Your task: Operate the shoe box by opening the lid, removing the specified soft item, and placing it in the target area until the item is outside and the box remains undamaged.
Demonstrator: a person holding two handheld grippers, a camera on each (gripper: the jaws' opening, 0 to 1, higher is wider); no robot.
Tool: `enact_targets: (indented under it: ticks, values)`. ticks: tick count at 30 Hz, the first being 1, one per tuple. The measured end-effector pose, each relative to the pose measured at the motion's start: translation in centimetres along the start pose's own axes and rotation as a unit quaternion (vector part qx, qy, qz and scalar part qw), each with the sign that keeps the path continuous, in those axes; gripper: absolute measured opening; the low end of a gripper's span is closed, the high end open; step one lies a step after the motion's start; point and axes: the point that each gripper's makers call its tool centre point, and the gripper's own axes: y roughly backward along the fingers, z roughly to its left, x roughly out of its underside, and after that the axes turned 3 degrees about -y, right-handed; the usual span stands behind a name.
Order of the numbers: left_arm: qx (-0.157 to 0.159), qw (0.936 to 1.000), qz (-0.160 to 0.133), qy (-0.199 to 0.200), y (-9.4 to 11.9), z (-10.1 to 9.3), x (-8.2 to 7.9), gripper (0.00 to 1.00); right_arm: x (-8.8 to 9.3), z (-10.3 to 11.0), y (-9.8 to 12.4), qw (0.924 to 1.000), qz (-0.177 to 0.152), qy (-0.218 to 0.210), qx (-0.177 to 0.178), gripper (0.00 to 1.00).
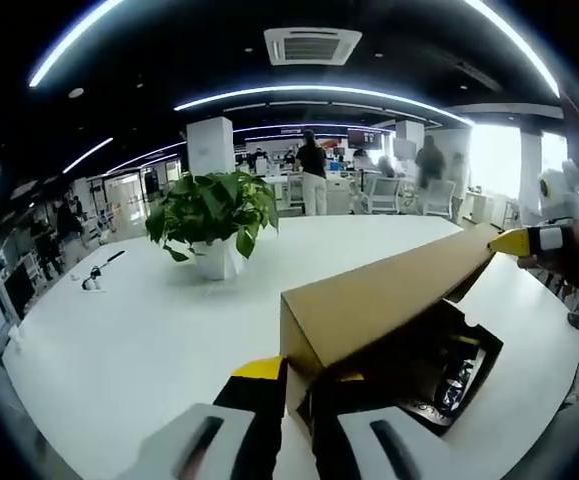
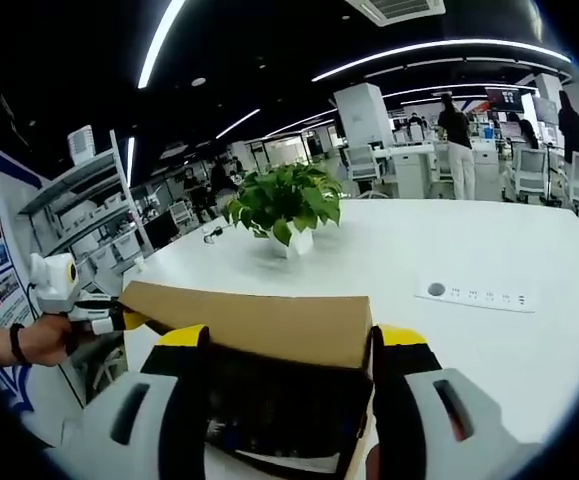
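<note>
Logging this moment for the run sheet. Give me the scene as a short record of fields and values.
box: cardboard shoe box on white table, dark contents inside
lid: brown lid raised, box partly open
left gripper: jaws around the lid's near corner
right gripper: jaws astride the lid's end
soft item: not yet out; cannot tell it apart inside
nearby: potted plant; socket panel
background: open office, people standing

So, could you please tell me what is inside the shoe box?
Under the raised lid, the shoe box holds something dark with glossy patches; I cannot identify it. The lid covers the rest.
</note>
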Motion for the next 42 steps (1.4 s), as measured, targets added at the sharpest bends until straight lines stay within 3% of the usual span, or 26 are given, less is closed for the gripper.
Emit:
enact_targets:
  ticks: [16, 19, 28, 42]
  values:
    - [-0.001, 1.0000, 0.010, 0.000, -1.6, 0.4, -0.8, 0.06, -0.3, -0.6, 0.4, 0.9997, 0.002, 0.019, -0.016, 0.59]
    - [0.001, 0.9999, 0.010, 0.001, -1.9, 0.5, -1.0, 0.06, -0.1, -1.0, 0.3, 0.9988, 0.008, 0.047, -0.008, 0.55]
    - [0.005, 0.9999, 0.009, 0.000, -2.8, 0.7, -1.6, 0.05, -0.1, -1.9, -0.4, 0.9985, 0.015, 0.052, 0.003, 0.51]
    - [0.009, 0.9999, 0.000, 0.006, -3.4, 1.2, -2.0, 0.05, -0.4, -4.8, -2.1, 0.9966, 0.023, 0.056, 0.055, 0.26]
